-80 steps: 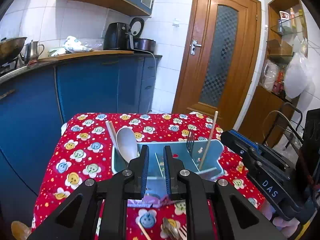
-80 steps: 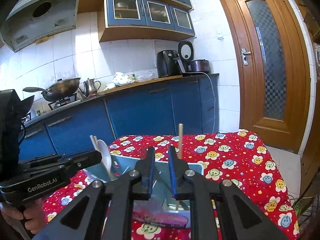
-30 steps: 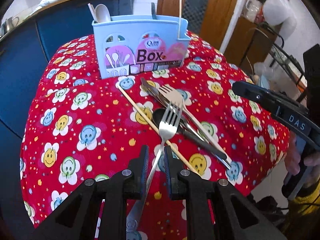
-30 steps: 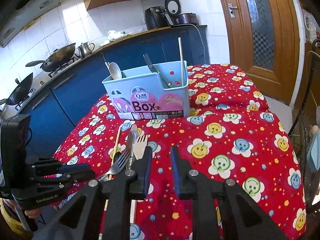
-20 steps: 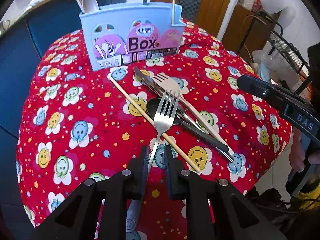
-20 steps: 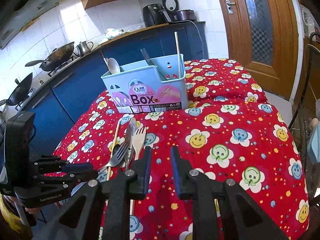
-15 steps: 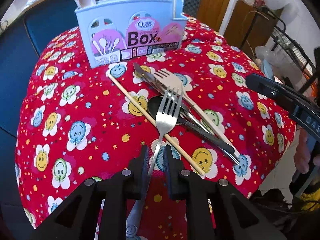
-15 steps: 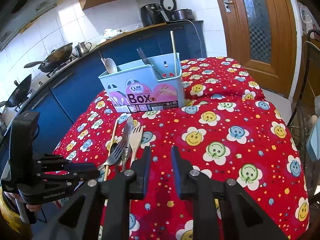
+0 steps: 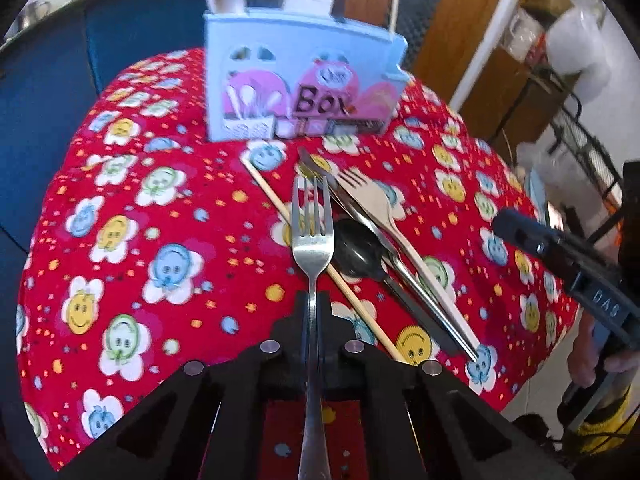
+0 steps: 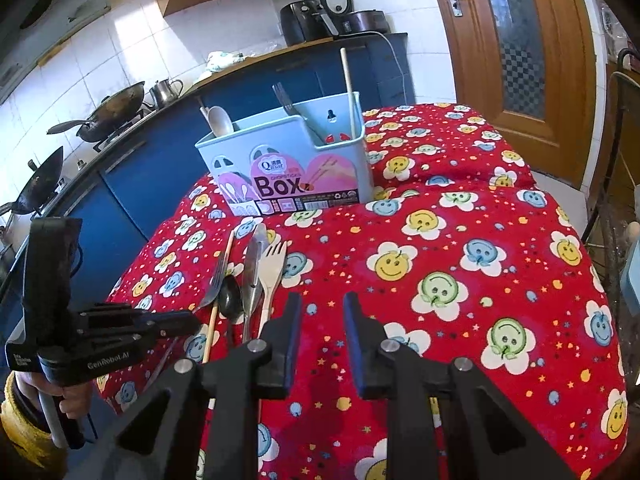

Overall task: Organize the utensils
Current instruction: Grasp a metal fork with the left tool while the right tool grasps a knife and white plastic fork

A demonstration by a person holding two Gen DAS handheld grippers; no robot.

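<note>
Red tablecloth point(image 10: 460, 240) printed with smiley-face flowers, covering the whole table.

Left gripper point(image 9: 314, 304): near edge of the left wrist view, jaws pinched narrow on the handle of a steel fork point(image 9: 312, 240). Tines point away toward the organizer; the fork's head lies across a wooden chopstick point(image 9: 280, 204). In the right wrist view the same gripper point(image 10: 188, 322) sits at the left edge of the table over the pile of cutlery.

Loose cutlery, left-of-centre on the cloth, left to right:
- wooden chopstick, running diagonally from near the organizer toward the near edge;
- black spoon point(image 9: 358, 254), bowl just right of the fork's neck;
- steel table knife point(image 9: 320, 176), blade tip toward the organizer, lying beside and partly under its neighbours;
- pale wooden fork point(image 9: 366, 196), rightmost, tines toward the organizer.

Utensil organizer point(image 10: 288, 160): light blue plastic box labelled "Box", upright at the far side of the cloth. Contents: a pale spoon point(image 10: 221, 120) in the left compartment, a dark fork point(image 10: 286, 100) leaning in the middle, one upright chopstick point(image 10: 349, 80) at the right end.

Right gripper point(image 10: 319, 316): jaws parted and holding nothing, above bare cloth, just right of the loose cutlery.
</note>
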